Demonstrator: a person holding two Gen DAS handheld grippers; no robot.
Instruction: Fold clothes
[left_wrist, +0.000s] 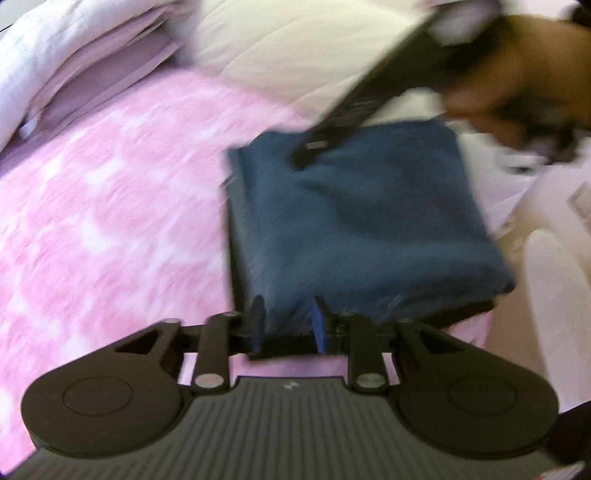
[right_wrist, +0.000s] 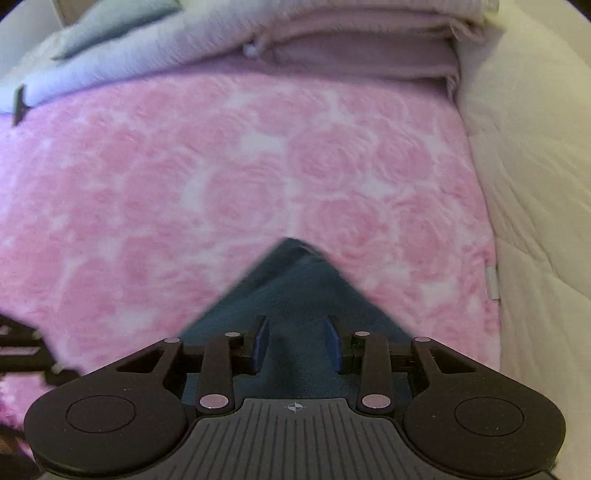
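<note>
Left wrist view: I log my left gripper (left_wrist: 288, 323) with its blue-padded jaws partly apart, a narrow gap between them, and the near edge of the folded blue garment (left_wrist: 365, 218) sitting in that gap. Whether the pads actually press the cloth, I cannot tell; the frame is blurred. The garment is a compact, roughly square fold. It appears lifted at its near edge, with a dark shadow under it, above the pink rose-patterned blanket (left_wrist: 110, 206), toward that blanket's right edge. A cream quilt (left_wrist: 288, 55) lies along the far right side, a folded lilac duvet (left_wrist: 74, 66) along the far left edge.

My right gripper (left_wrist: 299, 157) reaches in from the upper right, held by a hand (left_wrist: 524, 70), with its tip over the garment's far left corner.

Right wrist view: the right gripper (right_wrist: 297, 343) shows both blue pads set a moderate distance apart, the garment (right_wrist: 291, 280) running between and beneath them, one corner pointing away toward the blanket's (right_wrist: 221, 166) centre. Contact between pads and cloth is not clear. The cream quilt (right_wrist: 535, 166) borders the right edge.
</note>
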